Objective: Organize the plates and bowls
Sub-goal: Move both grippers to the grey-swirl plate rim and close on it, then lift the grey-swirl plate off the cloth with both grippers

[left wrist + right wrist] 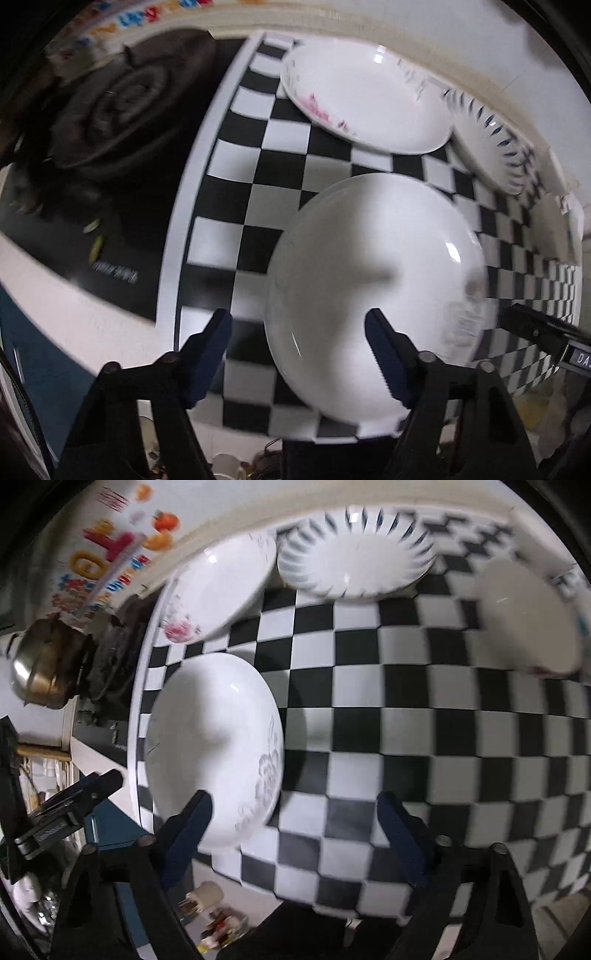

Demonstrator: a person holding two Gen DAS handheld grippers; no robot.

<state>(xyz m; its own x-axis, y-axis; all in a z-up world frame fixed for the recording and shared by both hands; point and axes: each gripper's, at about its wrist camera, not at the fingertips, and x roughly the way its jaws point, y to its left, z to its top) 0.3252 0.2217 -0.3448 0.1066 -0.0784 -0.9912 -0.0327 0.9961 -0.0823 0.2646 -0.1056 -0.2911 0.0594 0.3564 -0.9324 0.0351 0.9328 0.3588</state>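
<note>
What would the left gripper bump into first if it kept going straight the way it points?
Most likely the near white plate: the left gripper, jaws open and empty, straddles its left rim above the checkered mat. Blur leaves depth uncertain.

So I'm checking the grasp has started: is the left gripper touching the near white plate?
Cannot tell. In the left wrist view the left gripper straddles the white plate's near-left rim, but motion blur hides any contact or gap.
</note>
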